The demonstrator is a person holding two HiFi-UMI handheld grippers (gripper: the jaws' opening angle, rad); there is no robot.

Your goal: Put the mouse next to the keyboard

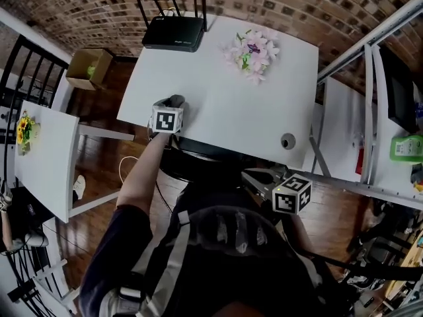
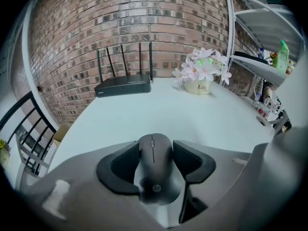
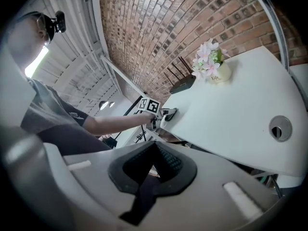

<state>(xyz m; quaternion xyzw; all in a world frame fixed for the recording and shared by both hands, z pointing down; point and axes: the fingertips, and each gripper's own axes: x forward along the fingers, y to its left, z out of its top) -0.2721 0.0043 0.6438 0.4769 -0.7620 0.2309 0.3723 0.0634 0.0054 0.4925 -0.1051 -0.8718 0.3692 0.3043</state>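
Item: right gripper [image 3: 153, 153], nearest the person's lap, below the front edge of the bench [image 1: 218, 111]. Its fingers [image 3: 130, 170] were pressed close on a thin dark slab, which in the head view looked like the keyboard [image 1: 256, 177]. The slab was not on the bench top.

Item: left gripper [image 2: 154, 148], at the near left corner of the bench. Its fingers [image 2: 120, 165] were pinching the mouse [image 2: 155, 172] by its two long sides. The mouse sat square between them, wheel end pointing away across the bench and tail end back toward the gripper body. Whether its underside touched the bench or hung just above it could not be told.

Item: cable hole [image 1: 287, 140], near the front right of the bench, with nothing near it.

Item: pot of pale flowers [image 1: 252, 53], toward the far right.

Item: black router [image 1: 173, 32] with four aerials, far left, against the brick wall [image 1: 297, 5].

Step in hand, as judged: the mouse was gripped and over the bench, not yet placed, since the keyboard it belonged beside was off the bench.

Next move, as judged: lay the keyboard flat on the open middle of the bench, then bring the mouse alongside its short end. Lower the mouse until it rested before spreading the fingers, keeping well clear of the front edge.
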